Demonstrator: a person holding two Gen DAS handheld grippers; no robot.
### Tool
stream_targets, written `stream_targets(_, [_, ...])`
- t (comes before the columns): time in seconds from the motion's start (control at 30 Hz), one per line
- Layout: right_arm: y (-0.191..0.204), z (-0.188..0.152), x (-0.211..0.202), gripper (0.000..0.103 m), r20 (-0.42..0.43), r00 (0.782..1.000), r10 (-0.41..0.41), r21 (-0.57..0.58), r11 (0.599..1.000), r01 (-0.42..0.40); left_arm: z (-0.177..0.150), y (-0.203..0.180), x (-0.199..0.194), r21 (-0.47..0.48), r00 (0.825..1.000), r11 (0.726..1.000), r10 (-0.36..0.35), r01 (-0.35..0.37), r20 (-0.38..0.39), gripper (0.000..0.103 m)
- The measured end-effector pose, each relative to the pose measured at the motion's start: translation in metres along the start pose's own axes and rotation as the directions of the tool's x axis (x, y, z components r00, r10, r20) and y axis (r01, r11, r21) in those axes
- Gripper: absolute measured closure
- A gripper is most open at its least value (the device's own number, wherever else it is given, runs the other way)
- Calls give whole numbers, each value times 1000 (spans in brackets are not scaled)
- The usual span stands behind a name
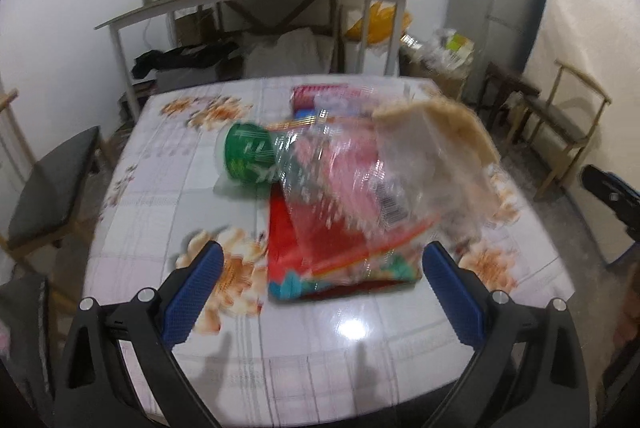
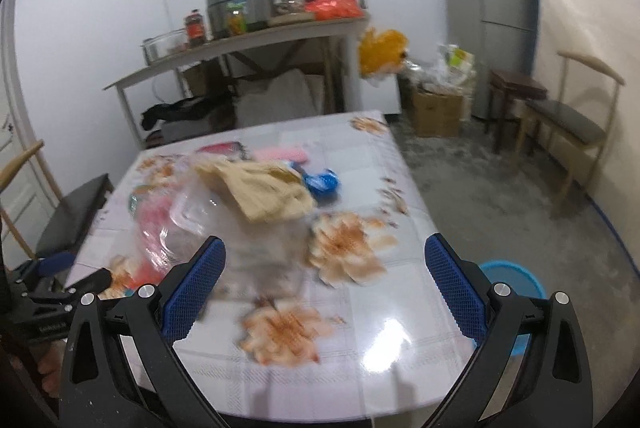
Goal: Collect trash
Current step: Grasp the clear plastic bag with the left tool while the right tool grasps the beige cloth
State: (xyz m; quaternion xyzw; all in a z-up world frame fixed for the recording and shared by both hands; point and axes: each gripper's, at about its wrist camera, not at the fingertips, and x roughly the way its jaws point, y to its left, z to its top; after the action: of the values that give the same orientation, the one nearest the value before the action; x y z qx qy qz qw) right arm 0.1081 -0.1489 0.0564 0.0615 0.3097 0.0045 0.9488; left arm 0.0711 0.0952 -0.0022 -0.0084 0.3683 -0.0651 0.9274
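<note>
On the floral-clothed table (image 1: pixel 160 212) lies a blurred heap of trash: a green cup (image 1: pixel 248 158) on its side, a flat red wrapper (image 1: pixel 288 240), clear plastic packaging (image 1: pixel 360 180) and a beige crumpled sheet (image 1: pixel 444 124). My left gripper (image 1: pixel 323 254) is open, its blue fingers either side of the red wrapper's near end, nothing held. My right gripper (image 2: pixel 324 246) is open too, over the table just right of the clear plastic (image 2: pixel 212 224) and beige sheet (image 2: pixel 264 188). Beyond lie a blue wrapper (image 2: pixel 320 182) and a pink packet (image 2: pixel 280 152).
A blue basin (image 2: pixel 516 280) stands on the floor off the table's right edge. Chairs flank the table (image 2: pixel 400 292): a dark seat (image 1: pixel 52 196) left, a wooden chair (image 2: pixel 576 124) right. Behind are a cluttered shelf table (image 2: pixel 248 40), a cardboard box (image 2: pixel 436 108) and a fridge (image 2: pixel 484 8).
</note>
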Motion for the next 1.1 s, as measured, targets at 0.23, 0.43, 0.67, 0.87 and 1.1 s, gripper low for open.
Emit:
stream_targets(0.23, [23, 33, 18, 8, 35, 996, 77, -60, 995, -74, 43, 26, -6, -57, 967, 975, -203, 214, 151, 6])
stream_targets(0.43, [24, 44, 30, 8, 42, 993, 106, -62, 993, -104, 111, 34, 13, 0, 923, 932, -360, 363, 134, 6])
stream_targets(0.67, [8, 55, 39, 8, 40, 995, 87, -27, 996, -86, 165, 11, 70, 280, 903, 862, -426, 423, -54, 14])
stream_targets(0.87, [-7, 54, 52, 8, 11, 998, 57, 12, 998, -57, 179, -6, 114, 490, 841, 684, -461, 540, -283, 14])
stream_targets(1.1, [-16, 55, 65, 8, -19, 999, 43, 35, 999, -42, 184, -8, 172, 412, 729, 610, -475, 677, -494, 14])
